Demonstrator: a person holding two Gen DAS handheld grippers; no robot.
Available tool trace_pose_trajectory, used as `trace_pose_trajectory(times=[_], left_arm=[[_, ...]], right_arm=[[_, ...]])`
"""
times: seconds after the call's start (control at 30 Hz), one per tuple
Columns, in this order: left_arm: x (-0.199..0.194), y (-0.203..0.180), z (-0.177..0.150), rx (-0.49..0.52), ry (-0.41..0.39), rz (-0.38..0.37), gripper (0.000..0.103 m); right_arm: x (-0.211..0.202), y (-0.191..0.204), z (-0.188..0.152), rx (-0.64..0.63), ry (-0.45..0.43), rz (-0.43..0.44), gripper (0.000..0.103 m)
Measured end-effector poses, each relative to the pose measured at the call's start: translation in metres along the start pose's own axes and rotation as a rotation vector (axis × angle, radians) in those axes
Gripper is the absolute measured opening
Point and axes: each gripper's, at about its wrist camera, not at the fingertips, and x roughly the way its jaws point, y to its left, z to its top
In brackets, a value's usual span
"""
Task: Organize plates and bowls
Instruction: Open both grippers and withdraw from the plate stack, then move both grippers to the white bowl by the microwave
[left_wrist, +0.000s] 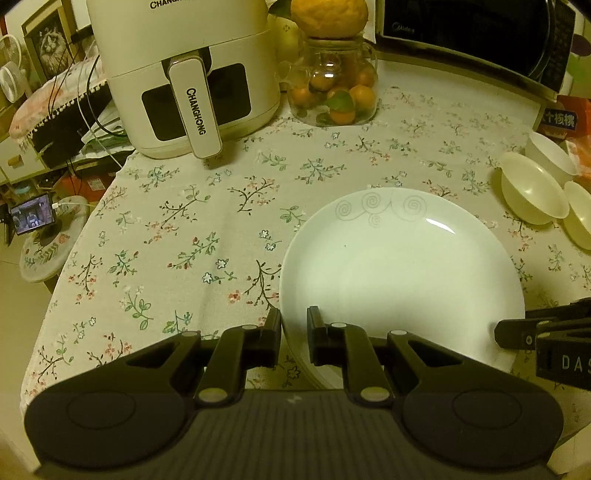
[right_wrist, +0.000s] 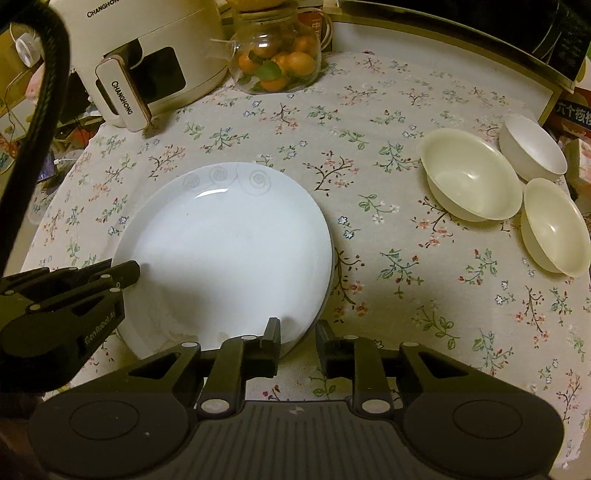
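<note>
The smooth round white plate (right_wrist: 229, 240) lay on the flowery cloth-covered table (right_wrist: 406, 295), its near rim sitting between the parted fingers of both the left gripper (left_wrist: 294, 325) and right gripper (right_wrist: 297, 334).

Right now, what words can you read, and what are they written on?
"CHANGHONG": handle of the white air fryer.
"Midea": black microwave.
"GenRobot.AI": left gripper, side.
"DAS", cut off: right gripper, side.
Chinese characters on the red box: too blurred to read.
The plate has swirls only.
</note>
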Motion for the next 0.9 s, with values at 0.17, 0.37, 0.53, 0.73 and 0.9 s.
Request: trace_pose_trajectory(times=[0.17, 0.37, 0.53, 0.73, 0.9], left_arm=[[-0.005, -0.002, 0.003, 0.002, 0.0, 0.016, 0.019], [-0.009, -0.002, 0.009, -0.004, 0.008, 0.026, 0.023], [-0.013, -0.007, 0.015, 0.007, 0.005, 0.052, 0.042], [-0.021, -0.013, 0.024, 0.016, -0.02, 0.068, 0.06], [-0.029, -0.017, 0.038, 0.001, -0.058, 0.074, 0.067]], right_arm=[[-0.002, -0.005, 0.001, 0.01, -0.014, -0.011, 0.022], [-0.005, -0.01, 0.004, 0.021, -0.025, -0.021, 0.025], [-0.01, -0.015, 0.007, 0.022, -0.042, -0.031, 0.034], [-0.021, -0.022, 0.014, 0.027, -0.078, -0.039, 0.043], [-0.031, -0.035, 0.022, 0.049, -0.113, -0.048, 0.053]])
